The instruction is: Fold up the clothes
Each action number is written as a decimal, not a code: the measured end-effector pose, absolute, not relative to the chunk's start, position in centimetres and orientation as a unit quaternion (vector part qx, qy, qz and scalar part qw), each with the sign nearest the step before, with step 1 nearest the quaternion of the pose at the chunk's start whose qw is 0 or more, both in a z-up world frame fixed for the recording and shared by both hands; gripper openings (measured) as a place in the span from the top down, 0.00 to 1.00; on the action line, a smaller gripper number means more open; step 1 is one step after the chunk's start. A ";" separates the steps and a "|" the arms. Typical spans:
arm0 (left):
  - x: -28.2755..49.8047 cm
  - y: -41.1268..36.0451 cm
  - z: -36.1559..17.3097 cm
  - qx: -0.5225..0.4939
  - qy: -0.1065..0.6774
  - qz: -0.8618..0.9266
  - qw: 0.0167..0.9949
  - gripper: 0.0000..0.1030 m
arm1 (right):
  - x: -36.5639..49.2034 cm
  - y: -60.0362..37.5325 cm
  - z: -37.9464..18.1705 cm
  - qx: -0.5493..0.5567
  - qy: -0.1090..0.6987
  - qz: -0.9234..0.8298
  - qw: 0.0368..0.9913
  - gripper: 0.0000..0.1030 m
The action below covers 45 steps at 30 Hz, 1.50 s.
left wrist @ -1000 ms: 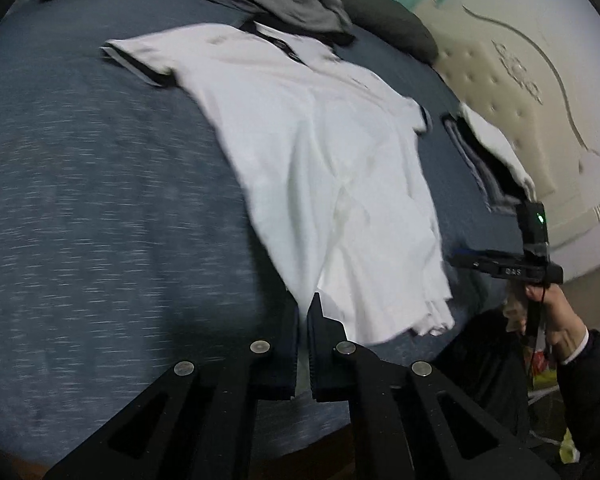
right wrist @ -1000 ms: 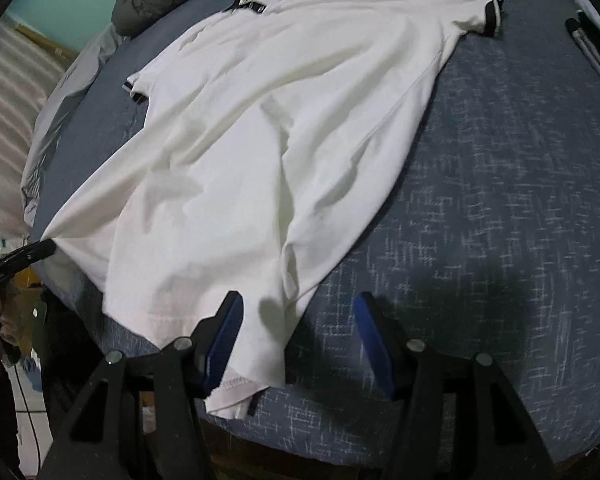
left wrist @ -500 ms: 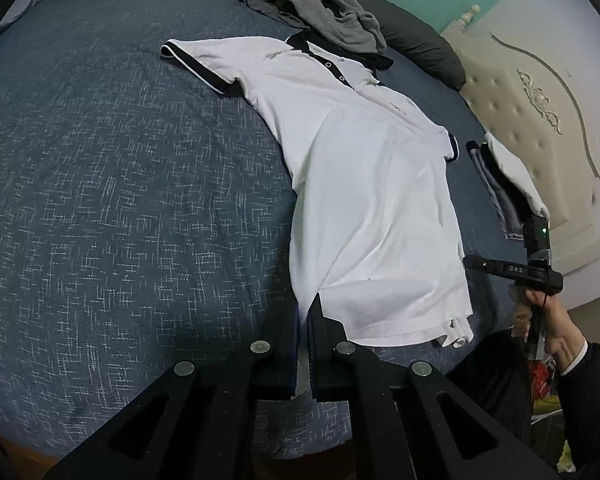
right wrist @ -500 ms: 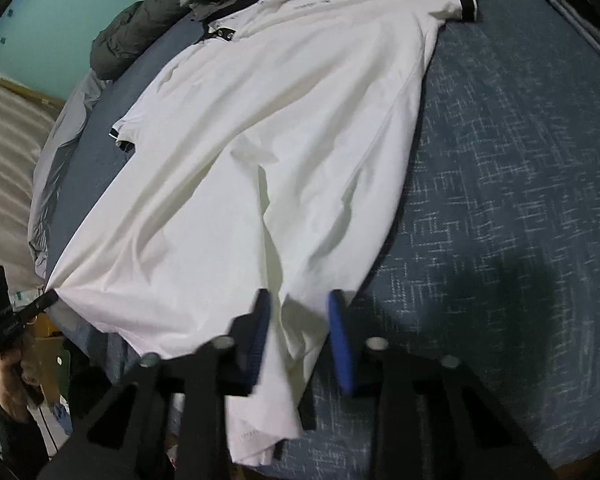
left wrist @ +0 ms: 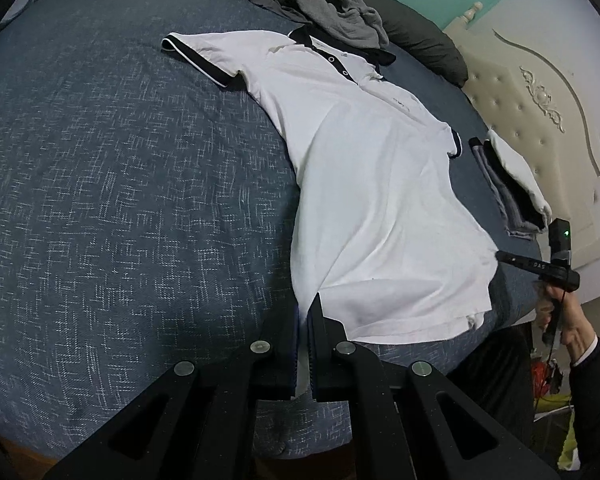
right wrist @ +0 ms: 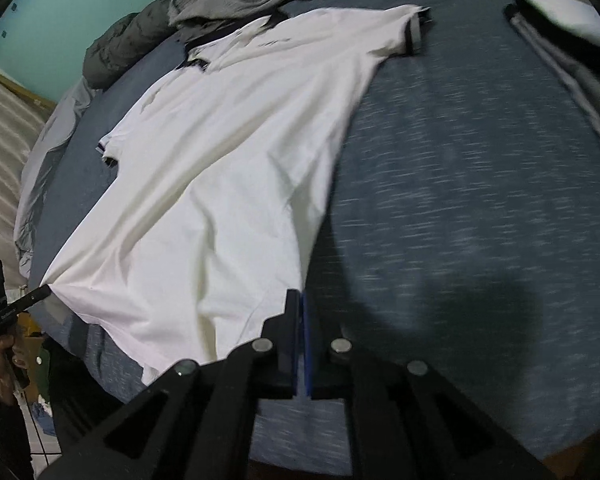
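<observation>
A white polo shirt [left wrist: 364, 184] with a dark collar and cuffs lies spread on the blue bed cover [left wrist: 120, 200], its collar at the far side. My left gripper [left wrist: 306, 314] is shut on the hem's left corner, and white cloth shows between its fingers. The right wrist view shows that same left gripper [right wrist: 46, 291] pulling the corner taut. My right gripper [right wrist: 300, 298] is shut on the shirt [right wrist: 220, 184] at the hem's other corner. In the left wrist view the right gripper [left wrist: 498, 255] meets the stretched corner, with a hand [left wrist: 560, 320] on its handle.
A crumpled grey garment [left wrist: 316, 4] and a dark pillow [left wrist: 424, 44] lie behind the collar. A folded stack of clothes [left wrist: 512, 184] sits near the cream headboard [left wrist: 540, 92]. The bed's near edge runs just below both grippers, and bare cover [right wrist: 480, 200] stretches right of the shirt.
The right gripper's jaws closed on the hem corner and drew it sideways. The shirt went from bunched and wrinkled to stretched flat between the two grippers. The left gripper stayed shut.
</observation>
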State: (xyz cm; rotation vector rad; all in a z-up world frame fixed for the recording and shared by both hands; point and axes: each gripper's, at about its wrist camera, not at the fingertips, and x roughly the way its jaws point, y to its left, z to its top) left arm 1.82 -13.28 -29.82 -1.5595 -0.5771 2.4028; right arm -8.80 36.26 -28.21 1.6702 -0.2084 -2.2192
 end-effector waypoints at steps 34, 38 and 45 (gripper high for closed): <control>1.7 -11.6 -29.5 -0.542 -0.180 0.812 0.122 0.97 | -6.2 37.6 -27.9 0.606 -0.093 -0.764 0.202 0.98; 1.8 -11.3 -28.9 -0.543 -0.172 0.812 0.127 0.97 | -6.5 40.6 -25.3 0.594 -0.082 -0.777 0.192 0.98; 1.9 -11.2 -28.4 -0.545 -0.166 0.812 0.122 0.97 | -7.0 43.9 -24.2 0.592 -0.083 -0.784 0.168 0.98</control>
